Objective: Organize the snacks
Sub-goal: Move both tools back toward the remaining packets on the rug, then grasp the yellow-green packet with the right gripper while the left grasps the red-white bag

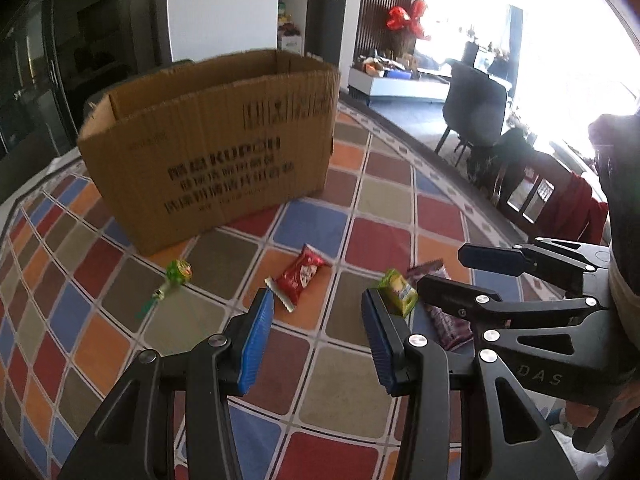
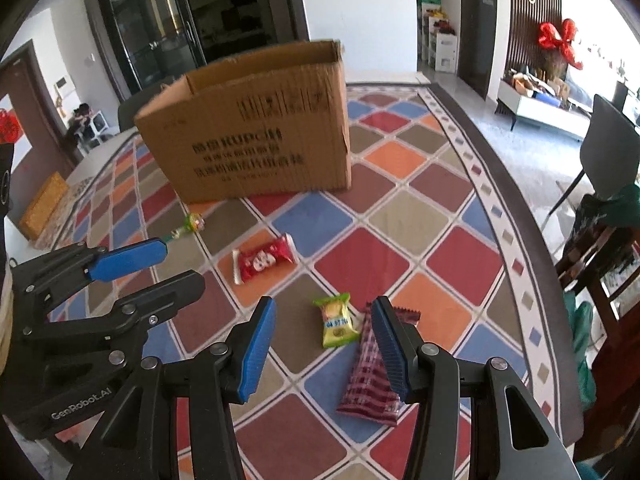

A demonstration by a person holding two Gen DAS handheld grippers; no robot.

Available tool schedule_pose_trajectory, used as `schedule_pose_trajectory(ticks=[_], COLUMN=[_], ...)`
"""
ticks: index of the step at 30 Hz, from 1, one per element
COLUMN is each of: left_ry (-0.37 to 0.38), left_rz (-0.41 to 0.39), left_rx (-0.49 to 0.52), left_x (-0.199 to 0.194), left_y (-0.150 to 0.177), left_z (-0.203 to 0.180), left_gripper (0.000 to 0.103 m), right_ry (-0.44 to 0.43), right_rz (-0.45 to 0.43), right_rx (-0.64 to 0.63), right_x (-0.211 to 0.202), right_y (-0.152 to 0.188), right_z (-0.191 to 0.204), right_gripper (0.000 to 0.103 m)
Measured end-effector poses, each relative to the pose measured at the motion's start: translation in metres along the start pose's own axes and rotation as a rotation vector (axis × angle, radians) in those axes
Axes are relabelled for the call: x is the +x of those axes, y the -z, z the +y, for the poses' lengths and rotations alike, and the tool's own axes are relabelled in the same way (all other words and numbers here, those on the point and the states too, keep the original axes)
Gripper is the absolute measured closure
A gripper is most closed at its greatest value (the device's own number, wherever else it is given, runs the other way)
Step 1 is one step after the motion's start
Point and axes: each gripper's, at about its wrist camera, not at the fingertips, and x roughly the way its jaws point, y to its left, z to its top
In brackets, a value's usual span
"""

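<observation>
Tongs first: my left tongs (image 1: 318,336) are spread wide with nothing between the blue pads, hanging low over the worktop (image 1: 352,384). My right tongs (image 2: 324,344) are likewise parted and carry nothing. The two sit side by side, near each other.

Just ahead of the right tongs lies a green packet (image 2: 338,320), flat on the checked cloth, and touching its right side a long purple wrapper (image 2: 374,372), partly hidden behind the right pad. A little farther out, toward the box, lies a red packet (image 2: 264,260). Beyond that, close to the foot of the box, lies a green lollipop (image 2: 192,225).

An open cardboard box (image 2: 256,136) stands upright at the far side of the worktop. I cannot see into it, so I cannot tell what it already holds.

My judgement: four snacks are loose on the cloth, none is gripped, so most or all of the sorting is left. The green packet looks nearest to reach.
</observation>
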Motion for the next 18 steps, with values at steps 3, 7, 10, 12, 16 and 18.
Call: schedule_pose_trajectory(ticks=[3,7,10,12,16,18], left_ry=[0.000,0.003,0.007,0.009,0.001,-0.004], left_rz=[0.022,0.047,0.063,0.076,0.100,0.107], left_rx=[0.011,0.019,0.024,0.034,0.061,0.075], left_x=[0.008,0.018,0.026,0.034,0.047,0.052], left_y=[0.004,0.007,0.006,0.004,0.000,-0.002], left_z=[0.001,0.003,0.004,0.006,0.007,0.007], left_gripper=[0.058,0.058,0.058,0.058,0.058,0.058], right_ry=[-0.003,0.004,0.011,0.019,0.032,0.040], right_rz=[0.030,0.058,0.072,0.077,0.089,0.096], right_rx=[0.006,0.006,0.008,0.007,0.012,0.008], right_x=[0.009,0.020,0.026,0.031,0.040,0.045], right_y=[0.004,0.009,0.011,0.011,0.010,0.009], right_z=[0.000,0.001,0.001,0.001,-0.002,-0.003], right_gripper=[0.052,0.052,0.052,0.052,0.053,0.055])
